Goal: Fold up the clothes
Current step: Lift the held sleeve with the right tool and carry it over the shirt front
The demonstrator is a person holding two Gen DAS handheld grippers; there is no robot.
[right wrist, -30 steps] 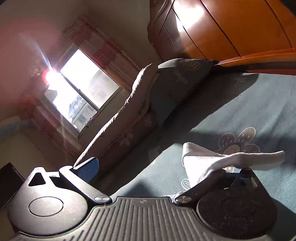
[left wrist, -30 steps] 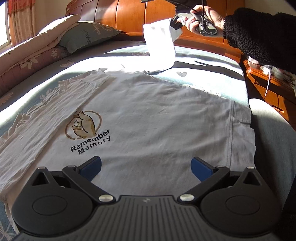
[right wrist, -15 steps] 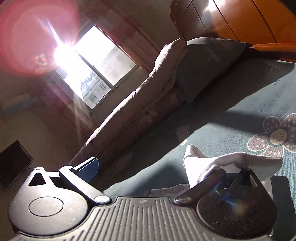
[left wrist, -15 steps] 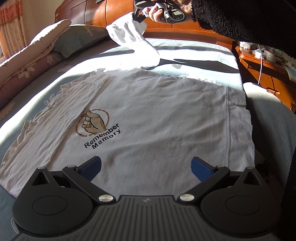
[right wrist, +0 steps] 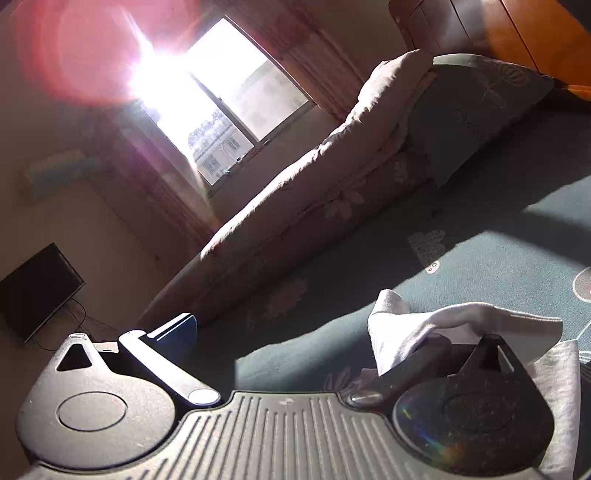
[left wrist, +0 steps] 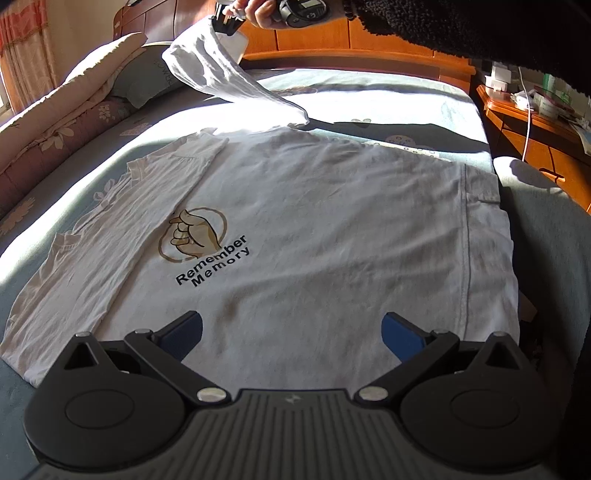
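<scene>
white T-shirt (left wrist: 314,229) on bed (left wrist: 369,96), sleeve (left wrist: 221,74) lifted

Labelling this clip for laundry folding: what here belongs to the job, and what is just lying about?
Job: white T-shirt; its lifted sleeve; right gripper; left gripper, open.
Lying about: pillow; folded quilt; nightstand clutter; dark screen.

Near side: left gripper (left wrist: 291,330) hangs over the flat t-shirt (left wrist: 314,229), jaws spread wide, open air in front of it.
Far side: lifted sleeve (left wrist: 221,79) hangs from the right gripper (left wrist: 227,22), crossing the air above the collar end.
Left edge: rolled quilt (left wrist: 62,110) and pillow (left wrist: 147,79) wall it off.
Right edge: nightstand (left wrist: 535,125) with clutter, looks close to the mattress, hard to say.
Head end: wooden headboard (left wrist: 351,48) blocks.
</scene>
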